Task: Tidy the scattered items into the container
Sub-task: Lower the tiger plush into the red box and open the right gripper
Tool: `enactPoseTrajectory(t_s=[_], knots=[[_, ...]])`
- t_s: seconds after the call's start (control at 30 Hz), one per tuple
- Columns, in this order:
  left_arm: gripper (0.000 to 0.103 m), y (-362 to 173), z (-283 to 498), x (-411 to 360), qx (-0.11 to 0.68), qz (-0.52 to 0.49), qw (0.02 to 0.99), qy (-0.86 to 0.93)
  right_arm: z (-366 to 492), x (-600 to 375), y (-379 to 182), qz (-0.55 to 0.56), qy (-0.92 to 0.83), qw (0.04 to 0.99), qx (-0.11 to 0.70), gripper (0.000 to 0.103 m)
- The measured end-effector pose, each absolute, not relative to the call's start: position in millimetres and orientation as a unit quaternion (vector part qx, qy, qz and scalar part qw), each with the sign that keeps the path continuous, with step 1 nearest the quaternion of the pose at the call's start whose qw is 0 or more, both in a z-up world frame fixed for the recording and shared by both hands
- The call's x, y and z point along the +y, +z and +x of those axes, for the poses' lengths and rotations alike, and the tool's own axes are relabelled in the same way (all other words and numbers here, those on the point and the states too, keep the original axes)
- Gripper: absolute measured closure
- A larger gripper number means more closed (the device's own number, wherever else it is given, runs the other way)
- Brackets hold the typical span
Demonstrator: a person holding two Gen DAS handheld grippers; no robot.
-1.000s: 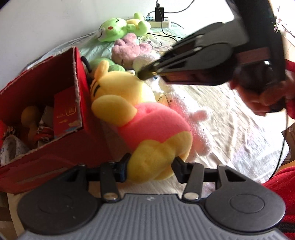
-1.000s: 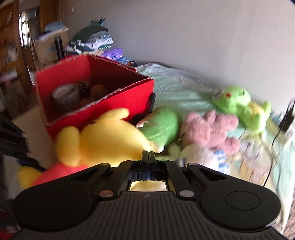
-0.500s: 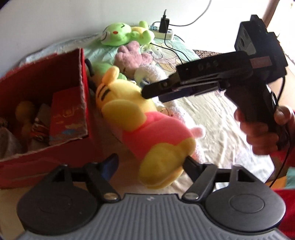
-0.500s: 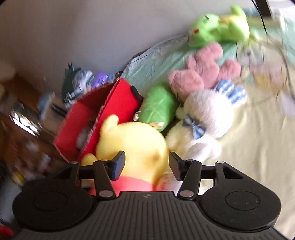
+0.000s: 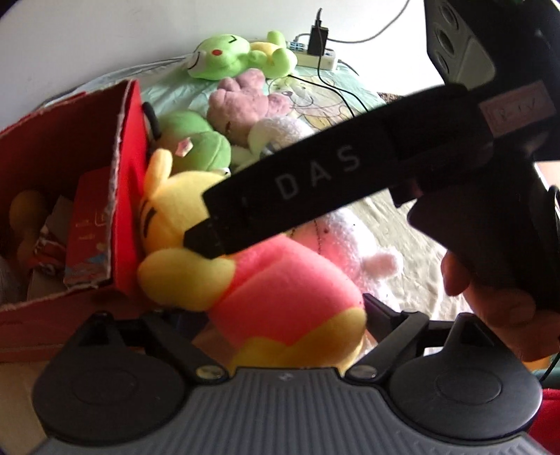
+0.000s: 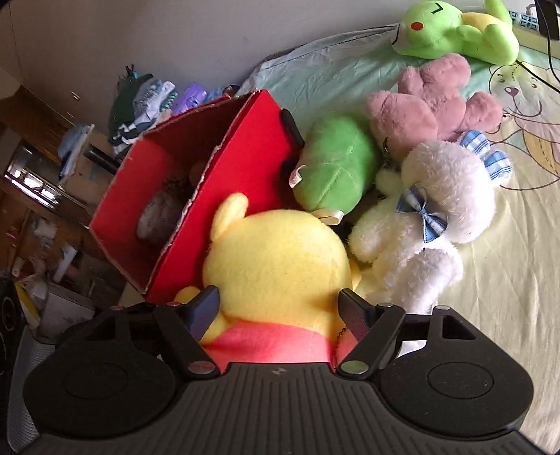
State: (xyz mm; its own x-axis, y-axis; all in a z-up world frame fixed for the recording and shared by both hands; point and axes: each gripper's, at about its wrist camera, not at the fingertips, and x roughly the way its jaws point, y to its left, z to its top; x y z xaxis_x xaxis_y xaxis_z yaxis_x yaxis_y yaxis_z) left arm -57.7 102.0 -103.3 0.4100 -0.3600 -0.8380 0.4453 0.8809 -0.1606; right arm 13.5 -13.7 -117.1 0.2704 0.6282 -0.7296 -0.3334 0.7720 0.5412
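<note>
A yellow bear plush in a pink shirt (image 5: pixel 266 280) lies on the bed against the side of the red cardboard box (image 5: pixel 129 196). My left gripper (image 5: pixel 280 315) is open with its fingers on either side of the bear's legs. My right gripper (image 6: pixel 280 311) is open around the bear's head (image 6: pixel 276 262), next to the box wall (image 6: pixel 252 154). In the left wrist view the right gripper's black body (image 5: pixel 315 182) crosses over the bear. The box holds several small items (image 5: pixel 38 231).
More plush toys lie on the bed: a green one (image 6: pixel 336 164), a pink one (image 6: pixel 434 105), a white bunny with a blue bow (image 6: pixel 434 210), a green frog (image 6: pixel 451 31) and a pale pink one (image 5: pixel 346 238). A power strip with cables (image 5: pixel 318 52) sits at the far edge.
My right gripper opened and came down around the bear's head. My left gripper opened wide and moved in closer over the bear's legs.
</note>
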Motion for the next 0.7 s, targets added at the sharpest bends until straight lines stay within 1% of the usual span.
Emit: enactPoseTrajectory(t_s=[0.03, 0.07, 0.2, 0.3, 0.37, 0.5, 0.7], knots=[[0.018, -104, -58, 103, 0.486, 0.041, 0.839, -0.241, 15, -13, -120, 0.141, 0.303, 0.781, 0.528, 0.019], [0.02, -105, -60, 103, 0.485, 0.039, 0.84, -0.241, 16, -12, -122, 0.137, 0.299, 0.778, 0.535, 0.018], [0.025, -104, -65, 101, 0.472, 0.048, 0.847, -0.239, 18, -8, -124, 0.132, 0.302, 0.776, 0.537, 0.019], [0.031, -98, -71, 98, 0.458, 0.062, 0.854, -0.24, 18, -16, -128, 0.162, 0.311, 0.767, 0.537, 0.029], [0.032, -90, -78, 95, 0.443, 0.076, 0.858, -0.248, 11, -26, -127, 0.187, 0.308, 0.768, 0.53, 0.032], [0.033, -74, -89, 85, 0.416, 0.097, 0.864, -0.267, -9, -47, -114, 0.218, 0.294, 0.784, 0.501, 0.034], [0.033, -30, -116, 82, 0.324, 0.157, 0.881, -0.307, -39, -69, -75, 0.273, 0.28, 0.822, 0.414, 0.035]])
